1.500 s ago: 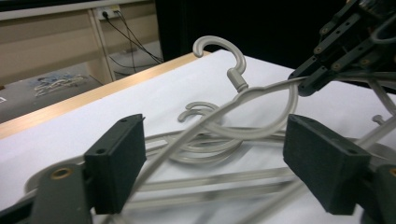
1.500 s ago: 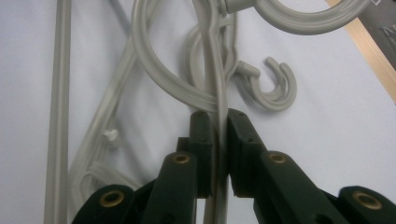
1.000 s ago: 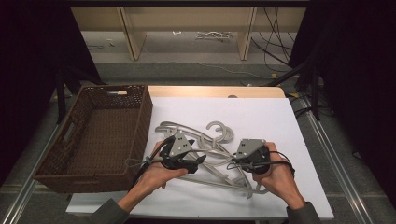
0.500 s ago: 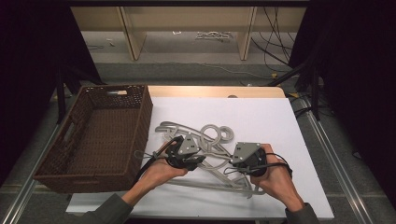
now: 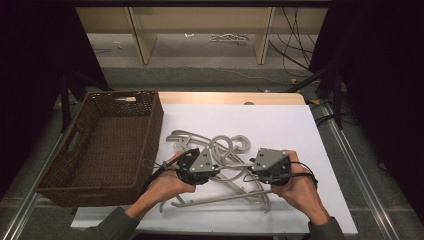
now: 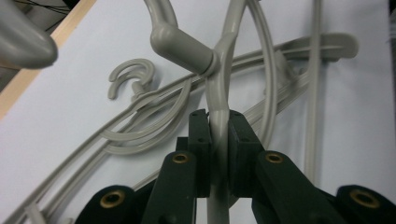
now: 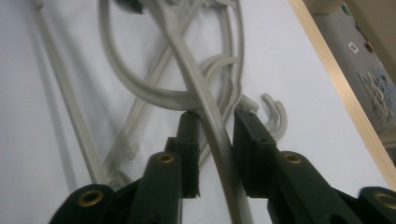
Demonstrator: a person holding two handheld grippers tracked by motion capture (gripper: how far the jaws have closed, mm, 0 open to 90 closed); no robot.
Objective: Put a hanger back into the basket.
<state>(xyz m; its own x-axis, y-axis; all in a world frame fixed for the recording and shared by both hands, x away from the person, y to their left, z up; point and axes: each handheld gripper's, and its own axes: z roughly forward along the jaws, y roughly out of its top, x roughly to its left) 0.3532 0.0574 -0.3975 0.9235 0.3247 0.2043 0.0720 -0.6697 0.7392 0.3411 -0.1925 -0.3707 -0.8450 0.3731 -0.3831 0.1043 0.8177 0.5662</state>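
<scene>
A tangle of several grey plastic hangers (image 5: 220, 150) lies on the white board (image 5: 280, 125). My left gripper (image 5: 200, 166) sits over the pile's left part. In the left gripper view its jaws (image 6: 218, 122) are shut on a hanger's thin neck (image 6: 219, 93), just below the thick joint. My right gripper (image 5: 270, 167) is over the pile's right part. In the right gripper view its jaws (image 7: 215, 122) stand open on either side of a hanger arm (image 7: 205, 107), with a gap showing on the right side. A small hook (image 7: 275, 114) lies beyond them.
A dark brown wicker basket (image 5: 150, 120) with nothing in it stands left of the board, close to my left hand. The board's wooden far edge (image 5: 225, 97) runs behind the pile. Bare white board lies right of and beyond the hangers.
My left gripper has shifted a little right and toward the person, and the hangers have moved with it. The right gripper has barely moved.
</scene>
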